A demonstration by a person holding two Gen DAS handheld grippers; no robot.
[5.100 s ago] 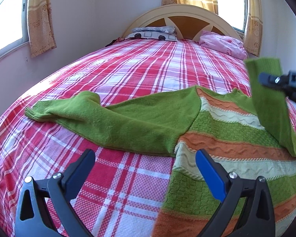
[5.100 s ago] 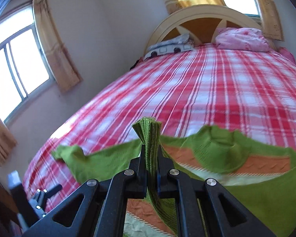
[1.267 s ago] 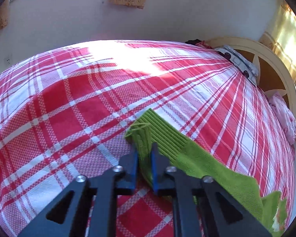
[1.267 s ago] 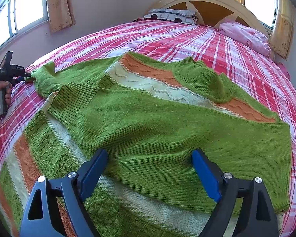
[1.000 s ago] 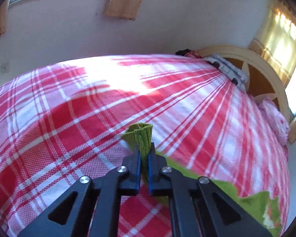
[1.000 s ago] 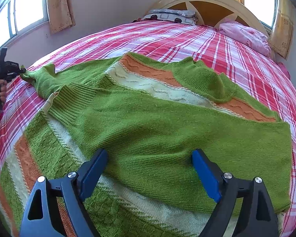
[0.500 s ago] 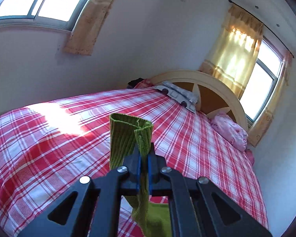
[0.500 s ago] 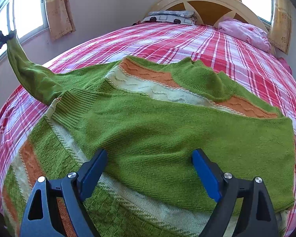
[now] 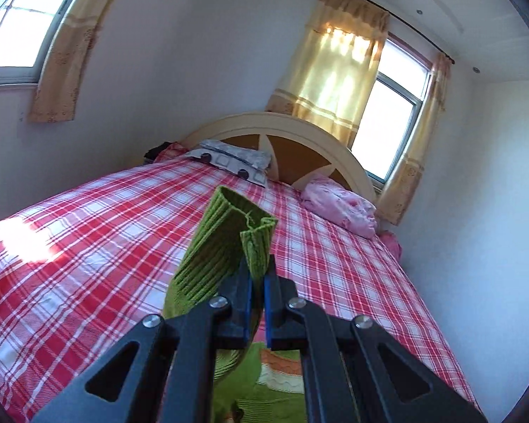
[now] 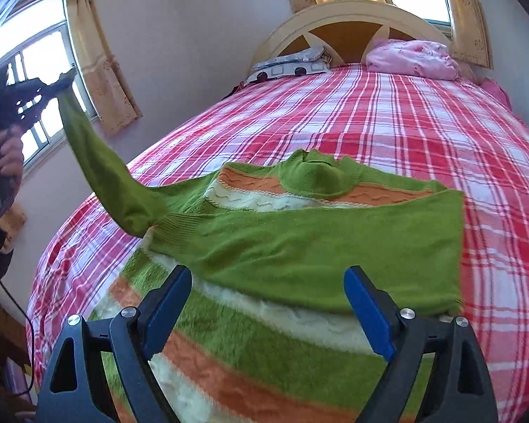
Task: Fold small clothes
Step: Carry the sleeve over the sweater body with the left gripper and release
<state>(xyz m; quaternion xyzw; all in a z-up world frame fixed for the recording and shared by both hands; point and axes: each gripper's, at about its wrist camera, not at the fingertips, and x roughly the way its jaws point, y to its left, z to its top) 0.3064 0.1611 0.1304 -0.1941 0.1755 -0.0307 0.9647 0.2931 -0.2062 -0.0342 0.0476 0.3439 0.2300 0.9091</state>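
— Jaws of the left gripper (image 9: 258, 275)?
— Closed on the cuff (image 9: 254, 243) of the sleeve (image 10: 102, 165), lifted above the bed (image 10: 388, 112).
— Right gripper (image 10: 268, 303)?
— Wide apart, nothing between them — it hovers over the sweater (image 10: 299, 246), which lies flat on the bed with the other sleeve folded across.

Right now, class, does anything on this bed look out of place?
One sleeve of the sweater is off the bed, held up by the shut left gripper; the other lies folded across.
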